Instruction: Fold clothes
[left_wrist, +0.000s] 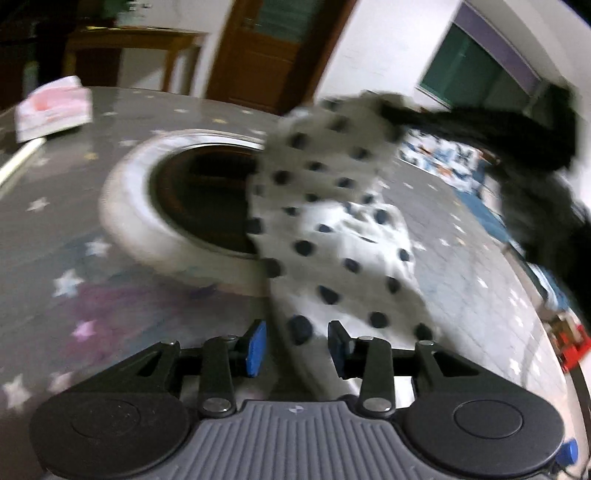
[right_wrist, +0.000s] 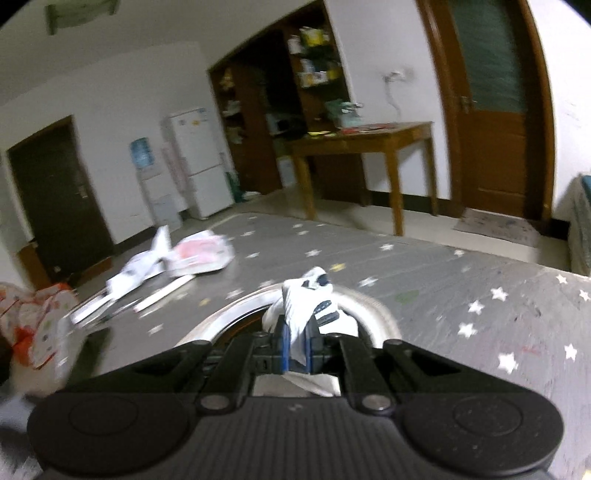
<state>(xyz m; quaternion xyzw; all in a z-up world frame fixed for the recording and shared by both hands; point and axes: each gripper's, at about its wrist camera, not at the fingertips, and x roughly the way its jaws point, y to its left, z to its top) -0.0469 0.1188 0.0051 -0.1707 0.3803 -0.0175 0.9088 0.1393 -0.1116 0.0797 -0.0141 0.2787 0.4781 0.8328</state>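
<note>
Right gripper (right_wrist: 296, 349): jaws clamped tight on a bunched fold of the white dotted garment (right_wrist: 310, 302), cloth sticking up ahead of the blue pads (right_wrist: 284, 347) and a bit showing behind them. Left gripper (left_wrist: 297, 347): jaws apart, garment (left_wrist: 332, 236) runs between the pads (left_wrist: 256, 349) but neither pad presses on it.

Left wrist view only: full run of the garment, strung up from the table toward the upper right, where a black blurred shape (left_wrist: 532, 147) has its far end; too smeared to say what that is. Garment crosses the right edge of a round hole with a pale rim (left_wrist: 122, 206) in the star-print table cover (left_wrist: 48, 221).

Right wrist view only: room behind, wooden side table (right_wrist: 369, 136), fridge (right_wrist: 199, 162), crumpled bags (right_wrist: 201, 256) on the cover (right_wrist: 480, 280). Hole mostly hidden by the gripper body. Both views motion-blurred
</note>
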